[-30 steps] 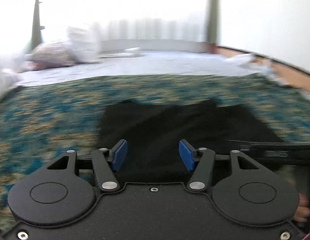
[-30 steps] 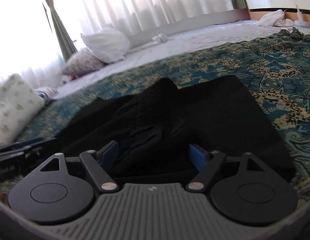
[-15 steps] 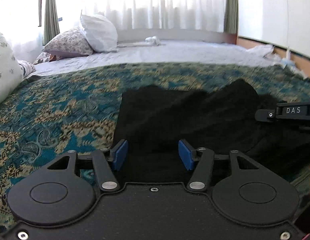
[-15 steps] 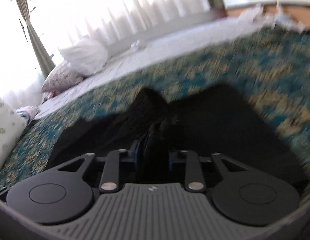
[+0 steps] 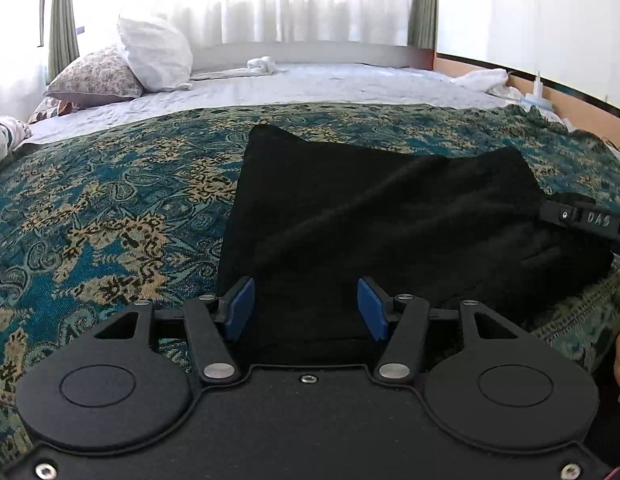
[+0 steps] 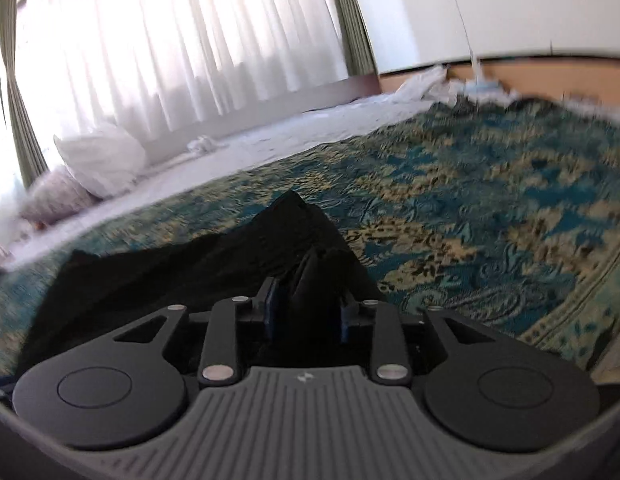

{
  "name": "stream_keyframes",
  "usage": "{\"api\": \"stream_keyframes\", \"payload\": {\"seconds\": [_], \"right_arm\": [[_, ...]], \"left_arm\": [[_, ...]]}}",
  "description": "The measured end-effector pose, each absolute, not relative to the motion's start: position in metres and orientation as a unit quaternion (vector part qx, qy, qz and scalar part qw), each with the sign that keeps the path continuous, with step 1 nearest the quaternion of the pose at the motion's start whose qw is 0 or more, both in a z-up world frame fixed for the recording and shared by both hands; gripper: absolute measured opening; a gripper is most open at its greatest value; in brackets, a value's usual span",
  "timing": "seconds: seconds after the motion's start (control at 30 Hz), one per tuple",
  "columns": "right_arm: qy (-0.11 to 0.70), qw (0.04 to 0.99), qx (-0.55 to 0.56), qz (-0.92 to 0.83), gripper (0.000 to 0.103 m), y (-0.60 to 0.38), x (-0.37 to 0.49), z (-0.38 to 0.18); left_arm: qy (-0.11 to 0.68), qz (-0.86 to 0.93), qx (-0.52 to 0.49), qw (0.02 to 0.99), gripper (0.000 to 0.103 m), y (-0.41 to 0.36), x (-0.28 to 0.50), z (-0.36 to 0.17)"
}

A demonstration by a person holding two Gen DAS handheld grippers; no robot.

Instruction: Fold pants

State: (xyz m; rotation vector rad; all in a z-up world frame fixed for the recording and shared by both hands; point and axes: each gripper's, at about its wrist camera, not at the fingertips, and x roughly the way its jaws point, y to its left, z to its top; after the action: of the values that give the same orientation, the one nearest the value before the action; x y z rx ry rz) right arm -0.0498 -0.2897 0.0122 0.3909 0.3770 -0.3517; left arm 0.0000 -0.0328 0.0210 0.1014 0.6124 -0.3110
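Lying across the near part of the patterned teal bedspread [image 5: 110, 216], the black pants [image 5: 370, 216] are seen as a dark, partly folded mass with a peaked corner pointing toward the far edge of the bed. Folds and seams within the cloth are hard to make out, since the fabric reads almost uniformly black in both views.

The left gripper [image 5: 306, 306] is held low over the near edge of the pants, its blue pads [image 5: 240, 308] spread wide with only cloth seen between them; whether the pads touch the fabric cannot be told.

The right gripper [image 6: 306, 304] is pressed together on a bunched ridge of the pants [image 6: 294, 232], which is lifted into a tent-like peak above the bedspread [image 6: 490, 208]. Its pads are mostly hidden by the pinched cloth. In the left wrist view only a black bar marked "DAS", apparently part of the right gripper [image 5: 590, 222], is caught at the right edge, the rest being cut off.

The right wrist view is blurred, so the bedspread pattern is smeared. Beyond the bedspread, a white sheet [image 5: 310, 84], a white pillow [image 5: 154, 54] and a patterned pillow [image 5: 94, 76] are seen near the far left corner, before bright curtains [image 5: 270, 0].
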Motion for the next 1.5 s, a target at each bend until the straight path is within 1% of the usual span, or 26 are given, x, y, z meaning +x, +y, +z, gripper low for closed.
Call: {"api": "stream_keyframes", "payload": {"seconds": [0.1,0.23,0.3,0.4,0.47,0.5,0.67,0.77,0.83,0.97,1.23,1.3,1.33,1.37,1.4,1.5], "right_arm": [[0.177,0.94,0.246,-0.157,0.038,-0.307,-0.053,0.005],[0.171,0.946,0.225,-0.161,0.039,-0.305,-0.051,0.002],[0.169,0.948,0.216,-0.161,0.04,-0.303,-0.051,0.002],[0.167,0.948,0.22,-0.159,0.041,-0.306,-0.051,0.0],[0.165,0.948,0.221,-0.158,0.044,-0.307,-0.051,0.0],[0.165,0.949,0.22,-0.158,0.045,-0.307,-0.051,-0.001],[0.163,0.95,0.215,-0.155,0.048,-0.306,-0.052,-0.001],[0.163,0.951,0.214,-0.154,0.048,-0.306,-0.051,-0.001],[0.163,0.951,0.211,-0.155,0.048,-0.306,-0.051,0.0],[0.164,0.952,0.206,-0.157,0.048,-0.305,-0.05,-0.001],[0.164,0.954,0.195,-0.159,0.049,-0.303,-0.05,-0.001],[0.162,0.955,0.186,-0.164,0.052,-0.301,-0.051,0.001],[0.16,0.956,0.171,-0.177,0.061,-0.297,-0.052,0.003],[0.155,0.957,0.151,-0.195,0.073,-0.291,-0.055,0.005],[0.151,0.956,0.132,-0.216,0.077,-0.285,-0.057,0.007],[0.122,0.95,0.067,-0.278,0.081,-0.264,-0.066,0.018]], "left_arm": [[0.306,-0.159,0.045,0.938,0.055,-0.029,0.003,0.027],[0.293,-0.161,0.052,0.941,0.055,-0.031,0.028,0.05],[0.291,-0.163,0.056,0.941,0.051,-0.037,0.05,0.062],[0.299,-0.176,0.058,0.936,0.04,-0.051,0.087,0.069],[0.322,-0.185,0.06,0.927,0.026,-0.063,0.114,0.066],[0.329,-0.183,0.059,0.924,0.024,-0.067,0.124,0.064],[0.341,-0.159,0.052,0.925,0.023,-0.078,0.16,0.048],[0.346,-0.145,0.045,0.926,0.022,-0.078,0.169,0.035],[0.341,-0.14,0.049,0.929,0.02,-0.079,0.171,0.03],[0.328,-0.137,0.07,0.932,0.02,-0.083,0.171,0.025],[0.32,-0.14,0.068,0.935,0.02,-0.081,0.171,0.021],[0.318,-0.14,0.069,0.935,0.02,-0.081,0.17,0.02],[0.317,-0.141,0.069,0.935,0.02,-0.081,0.17,0.02],[0.317,-0.142,0.069,0.935,0.02,-0.081,0.17,0.02],[0.317,-0.144,0.068,0.935,0.02,-0.08,0.169,0.02],[0.322,-0.147,0.06,0.933,0.02,-0.078,0.171,0.022]]}}
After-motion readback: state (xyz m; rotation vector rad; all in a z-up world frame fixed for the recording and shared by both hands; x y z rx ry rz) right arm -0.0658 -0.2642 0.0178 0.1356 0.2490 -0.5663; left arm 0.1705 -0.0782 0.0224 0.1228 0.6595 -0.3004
